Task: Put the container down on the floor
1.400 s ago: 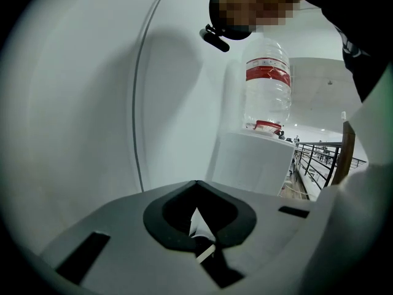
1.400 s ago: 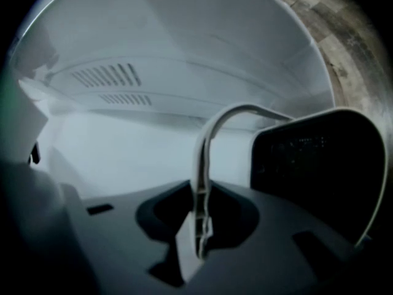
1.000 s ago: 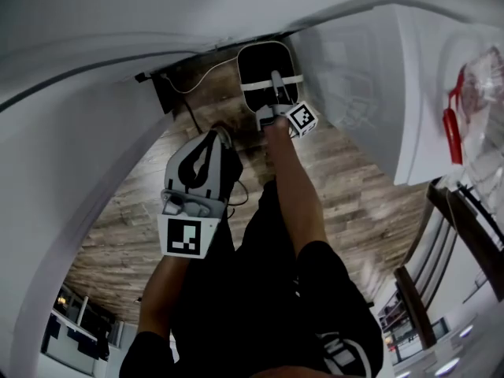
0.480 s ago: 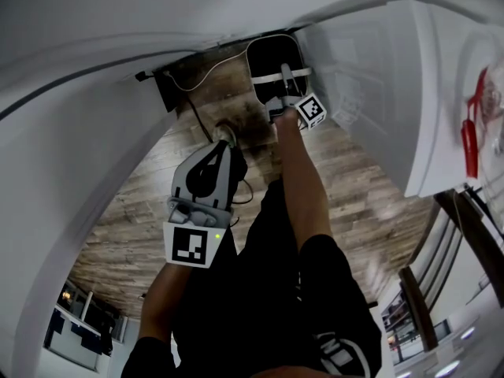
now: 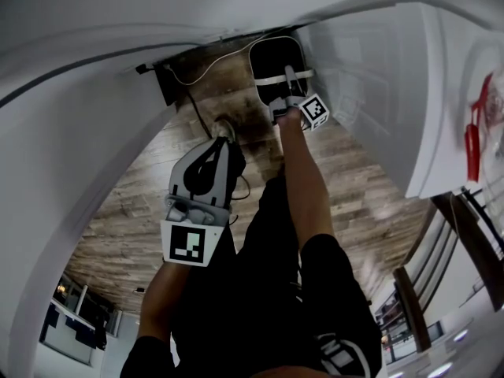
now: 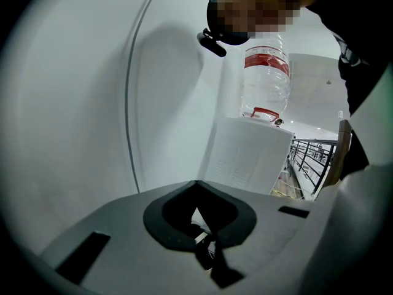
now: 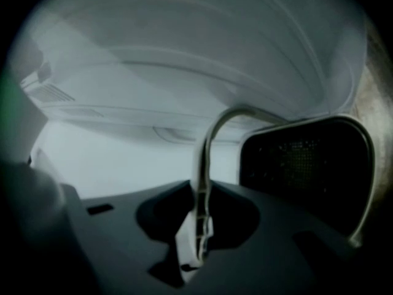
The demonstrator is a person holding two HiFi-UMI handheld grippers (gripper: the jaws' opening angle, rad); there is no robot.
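The container (image 5: pixel 276 57) is a white bin with a dark inside, seen from above at the top of the head view over the wooden floor (image 5: pixel 150 195). Its thin white handle (image 5: pixel 277 78) arches across it. My right gripper (image 5: pixel 289 82) is shut on that handle; in the right gripper view the handle (image 7: pixel 204 165) runs up from between the jaws and the bin's dark wall (image 7: pixel 304 171) hangs to the right. I cannot tell whether the bin touches the floor. My left gripper (image 5: pixel 223 132) hangs nearer me, shut, with nothing in it.
A black box with a white cable (image 5: pixel 169 85) lies on the floor left of the bin. White curved walls close in on the left and on the right (image 5: pixel 378 77). A water bottle (image 6: pixel 265 72) stands on a white cabinet (image 6: pixel 249 155); a railing (image 5: pixel 465 242) is at right.
The right gripper and the bin have shifted slightly right and farther away in the head view. The left gripper has barely moved.
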